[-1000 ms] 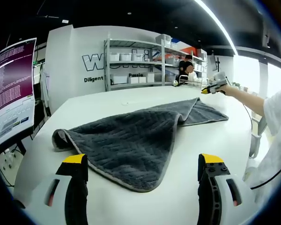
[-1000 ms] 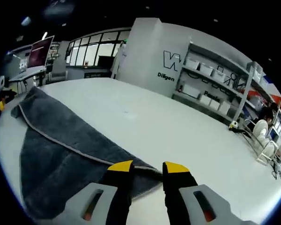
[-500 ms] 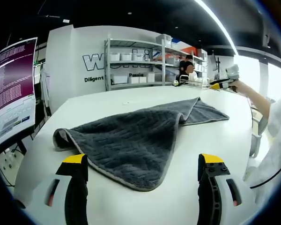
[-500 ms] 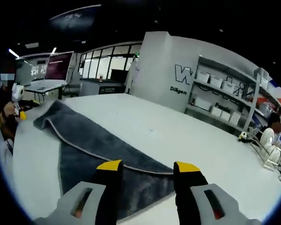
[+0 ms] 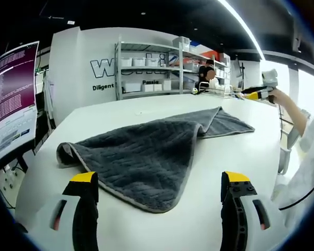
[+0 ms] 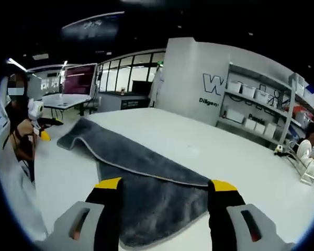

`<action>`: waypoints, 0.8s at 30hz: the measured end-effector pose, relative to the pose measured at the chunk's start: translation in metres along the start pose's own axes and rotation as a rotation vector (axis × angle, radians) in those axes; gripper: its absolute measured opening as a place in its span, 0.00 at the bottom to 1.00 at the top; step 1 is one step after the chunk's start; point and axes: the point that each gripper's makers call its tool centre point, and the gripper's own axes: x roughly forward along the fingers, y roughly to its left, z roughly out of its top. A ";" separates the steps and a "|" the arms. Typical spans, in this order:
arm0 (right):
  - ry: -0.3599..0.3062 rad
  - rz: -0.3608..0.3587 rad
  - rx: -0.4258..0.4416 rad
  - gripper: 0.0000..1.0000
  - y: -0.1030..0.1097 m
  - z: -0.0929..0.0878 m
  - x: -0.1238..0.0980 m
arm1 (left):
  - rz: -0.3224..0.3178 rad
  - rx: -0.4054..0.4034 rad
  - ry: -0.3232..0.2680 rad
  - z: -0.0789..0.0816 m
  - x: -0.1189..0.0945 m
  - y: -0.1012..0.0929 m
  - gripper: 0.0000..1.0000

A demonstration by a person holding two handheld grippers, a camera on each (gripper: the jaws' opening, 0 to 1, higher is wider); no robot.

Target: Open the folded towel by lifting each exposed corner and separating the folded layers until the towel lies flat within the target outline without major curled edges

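Note:
A dark grey towel (image 5: 146,154) with a pale edge lies folded over on the white table (image 5: 120,112). In the left gripper view its near rounded edge sits between and just beyond my left gripper (image 5: 159,180), which is open and holds nothing. My right gripper (image 5: 259,94) shows at the far right of that view, raised above the table beyond the towel's far corner. In the right gripper view the towel (image 6: 152,193) spreads under my open right gripper (image 6: 166,184), its upper layer (image 6: 110,149) running away to the left. The left gripper (image 6: 37,123) shows at the left edge.
A monitor (image 5: 10,104) stands left of the table. Metal shelves with white bins (image 5: 152,70) line the back wall, a person (image 5: 206,76) by them. My sleeve (image 5: 309,162) fills the right side. Another desk with a screen (image 6: 76,83) stands behind the table.
My right gripper has opened wider and lifted back from the towel's far corner, which now lies on the table. The left gripper has stayed put.

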 end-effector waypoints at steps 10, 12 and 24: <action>-0.009 -0.008 0.074 0.81 0.022 -0.011 -0.020 | -0.001 0.005 0.010 -0.002 -0.001 -0.002 0.96; -0.014 -0.009 0.087 0.81 0.027 -0.014 -0.024 | 0.000 0.004 0.010 -0.002 -0.002 -0.002 0.96; 0.006 -0.003 0.137 0.97 0.053 -0.036 -0.031 | 0.006 0.010 0.040 -0.009 -0.005 0.000 0.96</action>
